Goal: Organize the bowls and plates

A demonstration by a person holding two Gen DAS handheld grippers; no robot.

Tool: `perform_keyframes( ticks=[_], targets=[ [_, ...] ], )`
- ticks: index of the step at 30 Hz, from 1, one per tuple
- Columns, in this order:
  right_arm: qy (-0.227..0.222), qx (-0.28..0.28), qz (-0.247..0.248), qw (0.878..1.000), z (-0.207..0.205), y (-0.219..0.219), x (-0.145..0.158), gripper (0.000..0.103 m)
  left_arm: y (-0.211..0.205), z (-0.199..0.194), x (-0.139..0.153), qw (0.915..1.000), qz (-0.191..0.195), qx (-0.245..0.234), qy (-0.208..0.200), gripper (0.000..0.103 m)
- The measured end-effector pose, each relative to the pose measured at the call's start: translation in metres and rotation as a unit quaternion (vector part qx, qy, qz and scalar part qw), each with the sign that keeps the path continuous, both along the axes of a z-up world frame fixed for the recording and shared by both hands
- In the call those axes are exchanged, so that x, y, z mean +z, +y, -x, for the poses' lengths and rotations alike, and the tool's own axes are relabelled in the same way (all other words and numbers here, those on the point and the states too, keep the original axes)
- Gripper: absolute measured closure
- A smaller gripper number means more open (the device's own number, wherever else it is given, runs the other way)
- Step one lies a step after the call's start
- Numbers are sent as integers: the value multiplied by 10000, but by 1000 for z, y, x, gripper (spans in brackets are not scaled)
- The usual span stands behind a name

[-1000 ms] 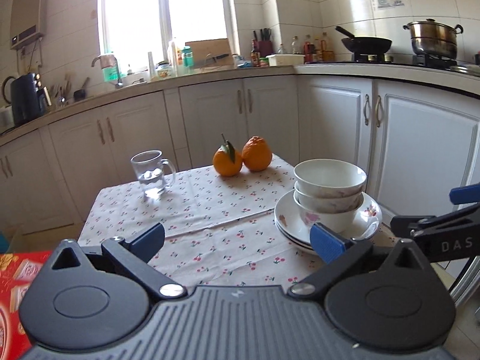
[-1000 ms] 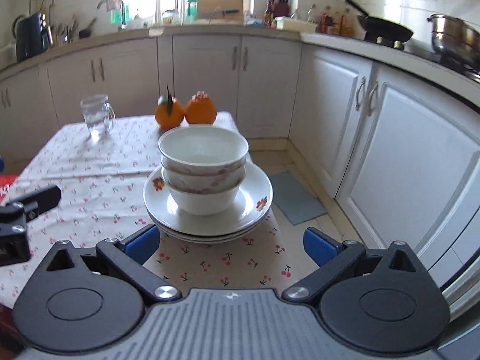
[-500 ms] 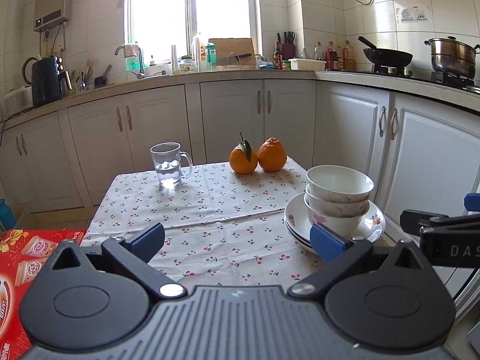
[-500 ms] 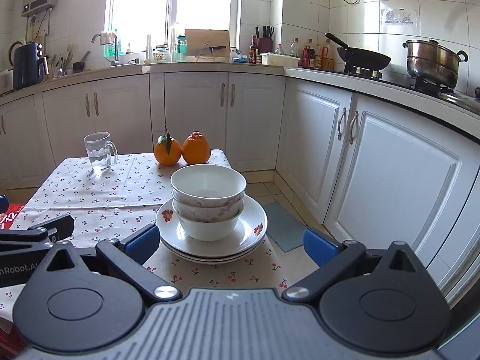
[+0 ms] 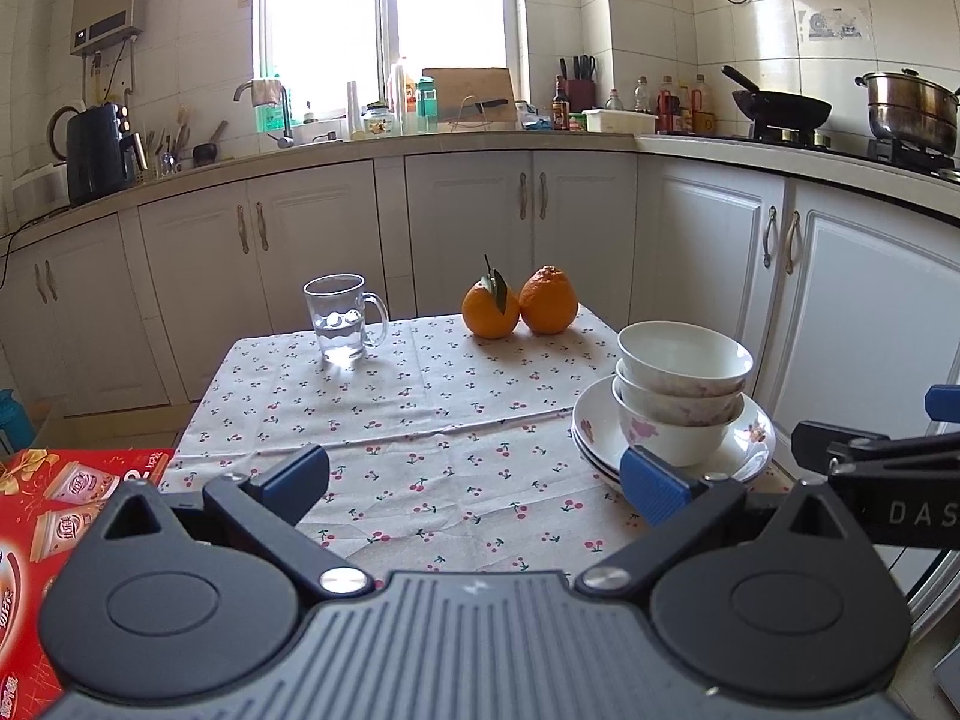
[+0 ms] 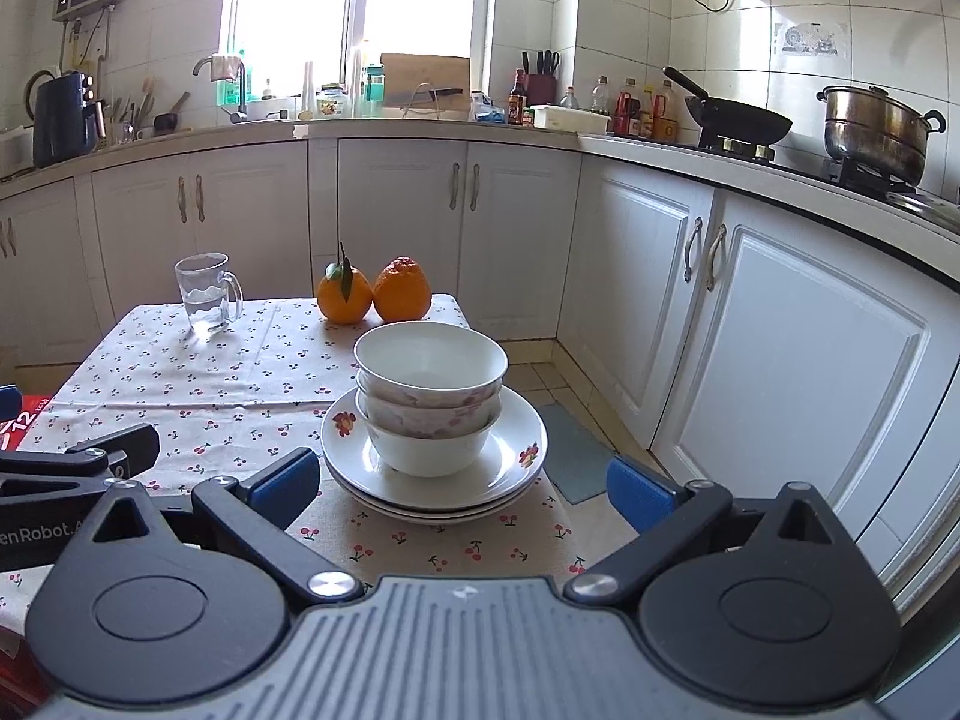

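Three bowls (image 6: 429,396) are sitting nested, upright, on a stack of plates (image 6: 516,450) at the right near corner of the table (image 5: 420,396), which is wearing a cherry-print cloth. The left tongs (image 5: 474,480) are hovering released over the near table edge, gripping nothing, the stack lying just beyond the right finger. The right tongs (image 6: 462,483) are also standing spread wide and empty, facing the stack, which is sitting between the two blue pads (image 6: 282,480). A glass mug (image 5: 342,318) and two oranges (image 5: 519,309) are resting at the far edge, well apart from the dishes.
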State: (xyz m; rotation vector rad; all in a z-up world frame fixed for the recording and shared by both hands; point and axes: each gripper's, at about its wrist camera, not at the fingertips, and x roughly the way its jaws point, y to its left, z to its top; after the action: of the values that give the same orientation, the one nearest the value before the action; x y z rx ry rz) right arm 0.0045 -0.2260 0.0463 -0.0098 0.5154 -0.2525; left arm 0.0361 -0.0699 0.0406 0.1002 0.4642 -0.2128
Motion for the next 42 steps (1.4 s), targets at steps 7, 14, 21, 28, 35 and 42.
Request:
perform_keyframes(
  ticks=[7,14,21,28,35,42],
  targets=[
    [13,27,21,10000,-1,2,0,0,1,0,0,10000,10,35,-12,1],
    [16,38,35,10000,-2,4,0,0,1,-1,0,10000,8,43,-4,1],
    [20,43,56,10000,-2,4,0,0,2,-2,-1,10000,7,61,8,1],
    [22,52,60,10000,-2,4,-1,0,2,-2,-1,10000,6,60,18,1],
    [26,51,55,10000,-2,4,-1,0,2,-2,-1,10000,5,64,21,1],
    [23,47,66,10000,-1,4,-1,0,3,-2,-2,10000,5,77,24,1]
  ],
)
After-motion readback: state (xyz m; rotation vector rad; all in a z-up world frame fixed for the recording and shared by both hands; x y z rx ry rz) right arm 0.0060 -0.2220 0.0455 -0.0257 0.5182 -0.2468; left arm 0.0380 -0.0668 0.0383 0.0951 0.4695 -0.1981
